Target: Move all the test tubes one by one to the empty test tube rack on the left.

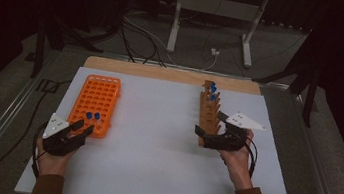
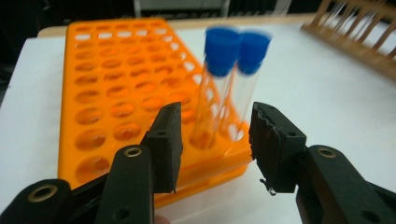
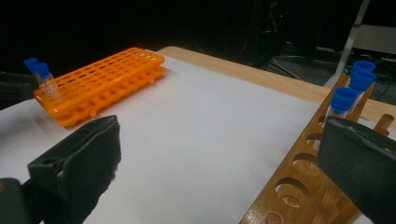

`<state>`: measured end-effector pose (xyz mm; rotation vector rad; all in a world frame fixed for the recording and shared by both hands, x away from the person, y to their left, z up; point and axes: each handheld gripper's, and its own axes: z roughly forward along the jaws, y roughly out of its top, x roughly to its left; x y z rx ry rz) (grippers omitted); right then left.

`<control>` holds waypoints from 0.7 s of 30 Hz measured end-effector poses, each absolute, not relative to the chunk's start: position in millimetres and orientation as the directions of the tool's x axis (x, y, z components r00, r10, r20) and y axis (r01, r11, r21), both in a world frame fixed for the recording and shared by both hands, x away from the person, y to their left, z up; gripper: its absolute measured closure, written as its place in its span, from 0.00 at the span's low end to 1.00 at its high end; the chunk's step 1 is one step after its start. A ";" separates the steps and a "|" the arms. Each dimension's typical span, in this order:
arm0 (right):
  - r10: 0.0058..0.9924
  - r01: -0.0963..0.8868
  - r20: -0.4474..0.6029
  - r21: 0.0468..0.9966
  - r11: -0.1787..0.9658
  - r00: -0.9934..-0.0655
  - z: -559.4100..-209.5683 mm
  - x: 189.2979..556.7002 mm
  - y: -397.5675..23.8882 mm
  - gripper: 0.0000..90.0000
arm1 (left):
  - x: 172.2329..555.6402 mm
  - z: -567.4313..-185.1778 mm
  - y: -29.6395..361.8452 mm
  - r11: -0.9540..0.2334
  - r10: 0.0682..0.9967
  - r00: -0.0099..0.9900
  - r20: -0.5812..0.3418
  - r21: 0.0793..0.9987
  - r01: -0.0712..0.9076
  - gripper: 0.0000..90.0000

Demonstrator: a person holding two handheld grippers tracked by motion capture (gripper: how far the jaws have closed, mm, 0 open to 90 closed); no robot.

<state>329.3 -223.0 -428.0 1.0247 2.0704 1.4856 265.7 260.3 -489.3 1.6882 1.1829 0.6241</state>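
Observation:
An orange tube rack (image 1: 95,98) lies at the table's left, with two blue-capped clear tubes (image 1: 93,116) upright in its near right corner. My left gripper (image 1: 82,128) sits just in front of that corner, open. In the left gripper view its jaws (image 2: 215,121) stand apart and the two tubes (image 2: 219,84) rise just beyond them, untouched. A wooden tube rack (image 1: 208,112) runs front to back at the right, holding three blue-capped tubes (image 1: 213,90) at its far end. My right gripper (image 1: 210,123) is open wide at the rack's near end, its pads (image 3: 93,144) bare.
The white tabletop (image 1: 153,145) spreads between the two racks, with a bare wooden strip (image 1: 173,73) along its far edge. Behind the table are floor cables (image 1: 137,37) and a grey metal stand (image 1: 216,12). The surroundings are dark.

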 end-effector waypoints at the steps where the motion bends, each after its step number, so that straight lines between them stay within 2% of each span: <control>1: 0.749 0.334 0.098 0.927 0.170 -0.655 -428.1 329.4 -223.1 0.00 | 264.4 -488.1 260.5 -0.071 0.905 0.408 -0.116 0.907 0.416 0.62; 4: 0.751 0.336 0.096 0.926 0.173 -0.653 -429.0 330.2 -222.8 0.00 | 261.2 -485.0 257.7 -0.060 0.901 0.416 -0.123 0.915 0.400 0.60; 16: 0.761 0.328 0.083 0.928 0.177 -0.644 -422.2 330.2 -227.0 0.00 | 251.1 -475.9 238.8 -0.085 0.883 0.457 -0.105 0.922 0.378 0.31; 21: 0.779 0.324 0.059 0.927 0.189 -0.624 -412.3 335.5 -230.5 0.00 | 252.9 -475.9 227.2 -0.100 0.861 0.497 -0.110 0.921 0.377 0.26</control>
